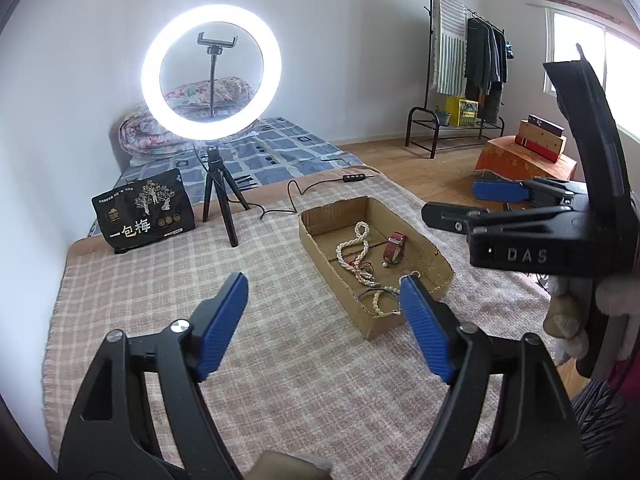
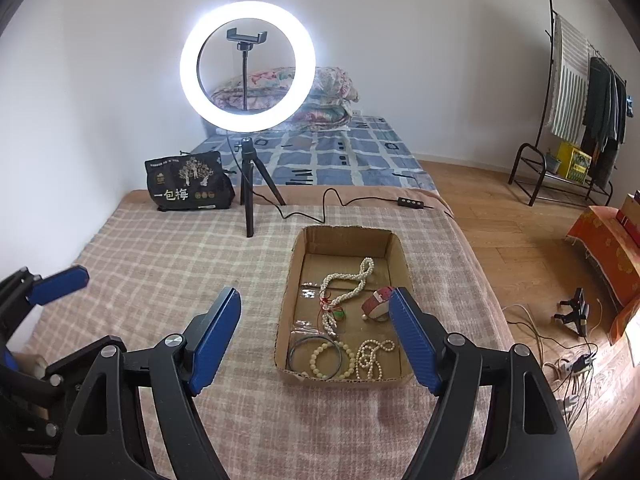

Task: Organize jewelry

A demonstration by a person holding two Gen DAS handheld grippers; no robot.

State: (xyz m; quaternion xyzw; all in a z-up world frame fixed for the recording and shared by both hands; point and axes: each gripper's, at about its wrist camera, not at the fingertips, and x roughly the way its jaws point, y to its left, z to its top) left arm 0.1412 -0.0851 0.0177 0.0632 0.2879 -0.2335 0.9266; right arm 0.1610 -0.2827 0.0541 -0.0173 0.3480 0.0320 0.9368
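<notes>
On the checked blanket sits a shallow cardboard box holding a pearl necklace, red watch, bead bracelets and thin bangle, while the left gripper and right gripper hover above, fingers spread wide, pinching nothing.

We read two texts. On the black snack bag standing on the checked blanket by the wall, large white characters spell "一包梅"; the same characters show on it in the right wrist view. The smaller print and round seals on the bag are too fine for us to read. On the black body of the right gripper, raised letters spell "DAS".
</notes>
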